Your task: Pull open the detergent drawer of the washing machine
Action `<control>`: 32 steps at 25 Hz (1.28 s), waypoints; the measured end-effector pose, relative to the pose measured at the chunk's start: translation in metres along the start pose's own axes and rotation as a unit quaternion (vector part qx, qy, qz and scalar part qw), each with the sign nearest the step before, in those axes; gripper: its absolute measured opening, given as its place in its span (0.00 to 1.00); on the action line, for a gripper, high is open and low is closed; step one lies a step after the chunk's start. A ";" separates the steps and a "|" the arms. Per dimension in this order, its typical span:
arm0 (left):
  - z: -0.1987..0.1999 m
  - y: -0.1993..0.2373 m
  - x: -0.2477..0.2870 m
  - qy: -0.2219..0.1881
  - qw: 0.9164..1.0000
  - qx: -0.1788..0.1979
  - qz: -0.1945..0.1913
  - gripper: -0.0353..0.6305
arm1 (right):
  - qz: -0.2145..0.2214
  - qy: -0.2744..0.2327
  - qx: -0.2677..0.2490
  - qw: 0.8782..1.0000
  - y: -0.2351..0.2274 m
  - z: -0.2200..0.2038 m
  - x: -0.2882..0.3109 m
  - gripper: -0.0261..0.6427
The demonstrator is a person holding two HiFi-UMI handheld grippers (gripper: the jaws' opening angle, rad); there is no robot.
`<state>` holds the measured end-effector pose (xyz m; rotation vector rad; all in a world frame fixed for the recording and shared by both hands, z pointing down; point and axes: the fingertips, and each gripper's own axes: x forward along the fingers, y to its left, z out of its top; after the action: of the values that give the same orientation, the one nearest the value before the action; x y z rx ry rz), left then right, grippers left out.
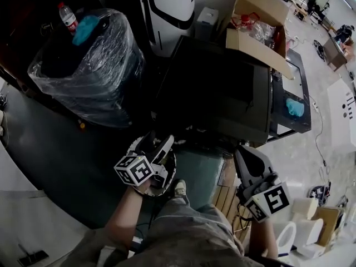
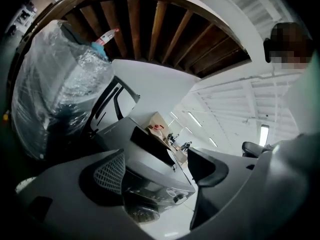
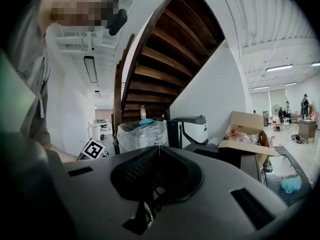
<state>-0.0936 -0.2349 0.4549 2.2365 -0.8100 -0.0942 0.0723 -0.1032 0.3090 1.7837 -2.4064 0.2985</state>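
The washing machine (image 1: 217,88) is a dark box seen from above, straight ahead of both grippers. In the left gripper view its front control panel (image 2: 152,188) with a round knob (image 2: 176,198) shows tilted between the jaws, well beyond them. I cannot pick out the detergent drawer on that dim panel. My left gripper (image 1: 161,143) (image 2: 160,165) is open and empty, short of the machine's front left corner. My right gripper (image 1: 240,152) (image 3: 159,148) hangs by the front right corner, its pads meeting with nothing between them.
An open cardboard box (image 1: 258,21) sits on the machine's far right. A plastic-wrapped bulky object (image 1: 89,65) with a bottle (image 1: 68,16) stands to the left, a white-and-black appliance (image 1: 169,10) behind. A blue cloth (image 1: 295,107) lies on a unit to the right. A wooden staircase (image 3: 160,59) rises overhead.
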 end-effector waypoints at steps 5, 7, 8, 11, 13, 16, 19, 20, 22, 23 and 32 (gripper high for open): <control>-0.026 0.041 0.027 0.010 0.995 -0.095 0.005 0.65 | 0.014 0.025 0.008 1.000 -0.004 -0.018 0.031 0.09; -0.038 0.055 0.037 0.012 0.992 -0.124 0.011 0.65 | 0.018 0.032 0.013 0.999 -0.008 -0.026 0.040 0.09; -0.043 0.062 0.042 0.013 0.991 -0.135 0.013 0.65 | 0.019 0.035 0.015 0.999 -0.011 -0.030 0.045 0.09; -0.059 0.080 0.055 0.014 0.986 -0.163 0.017 0.66 | 0.026 0.043 0.021 0.999 -0.017 -0.042 0.056 0.09; -0.067 0.088 0.061 0.013 0.984 -0.177 0.018 0.67 | 0.032 0.049 0.025 0.998 -0.022 -0.050 0.063 0.09; -0.074 0.095 0.072 -0.004 0.982 -0.189 0.007 0.68 | 0.049 0.046 0.044 0.997 -0.026 -0.061 0.073 0.09; -0.080 0.102 0.084 -0.022 0.977 -0.212 -0.009 0.70 | 0.059 0.055 0.051 0.995 -0.032 -0.077 0.083 0.09; -0.083 0.105 0.087 -0.027 0.975 -0.222 -0.012 0.70 | 0.063 0.057 0.053 0.995 -0.033 -0.080 0.086 0.09; -0.089 0.112 0.094 -0.031 0.971 -0.238 -0.014 0.71 | 0.067 0.065 0.055 0.994 -0.037 -0.089 0.091 0.09; -0.092 0.116 0.097 -0.032 0.969 -0.245 -0.013 0.71 | 0.067 0.074 0.052 0.994 -0.041 -0.096 0.093 0.09; -0.108 0.134 0.108 -0.068 0.957 -0.282 -0.017 0.72 | 0.090 0.095 0.060 0.990 -0.054 -0.129 0.108 0.09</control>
<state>-0.0449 -0.3006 0.6407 1.7129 -0.7073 -0.4442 0.0905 -0.1888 0.4631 1.5044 -2.4591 0.6153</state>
